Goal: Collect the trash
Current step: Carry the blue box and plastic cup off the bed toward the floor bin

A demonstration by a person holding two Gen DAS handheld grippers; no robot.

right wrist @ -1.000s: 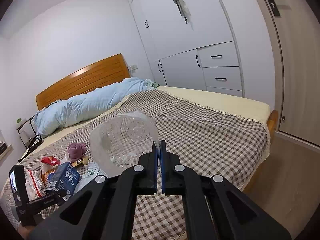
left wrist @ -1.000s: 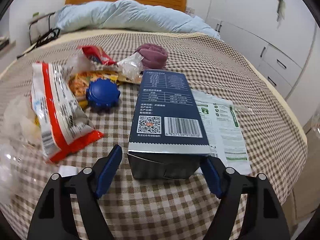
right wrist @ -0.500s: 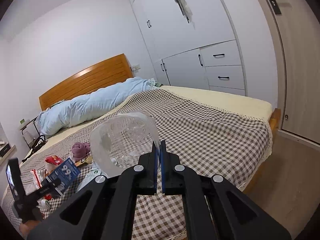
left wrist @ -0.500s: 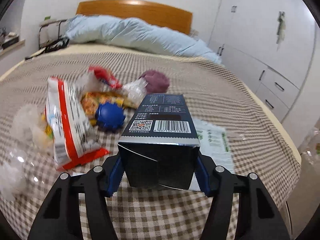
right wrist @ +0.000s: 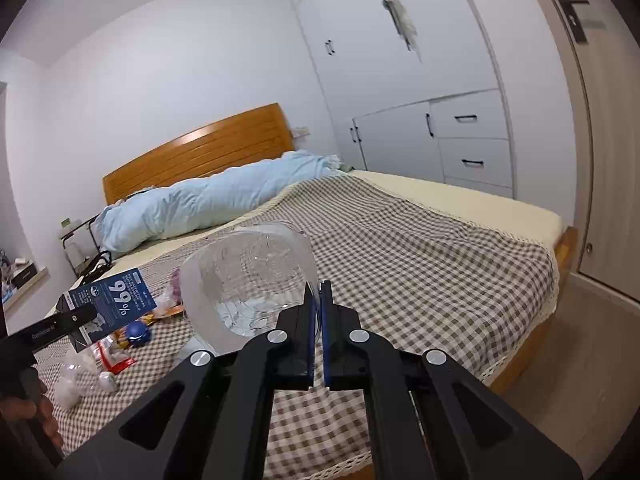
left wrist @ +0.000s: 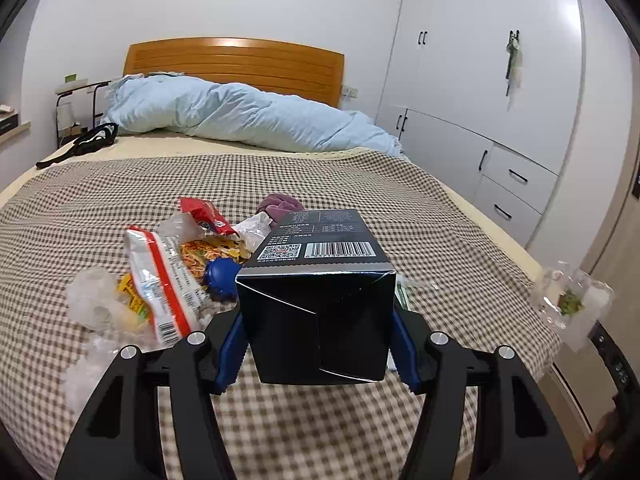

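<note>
My left gripper [left wrist: 318, 350] clamps the dark blue box [left wrist: 320, 292] between both blue pads [left wrist: 231, 354], one against each side wall. The box is lifted clear of the checked bedspread [left wrist: 400, 200], barcode face up, folded end toward the camera. Left of the box lie a red-and-white snack bag [left wrist: 160, 284], a blue cap [left wrist: 220, 278] and crumpled clear plastic [left wrist: 92, 300]. A purple cloth [left wrist: 280, 204] lies beyond the box.

Glossy dark cardboard box [left wrist: 316, 292], clear crinkled plastic container [right wrist: 248, 276], woven checked cloth bedspread [left wrist: 360, 184], crinkly foil wrappers [left wrist: 160, 280].
</note>
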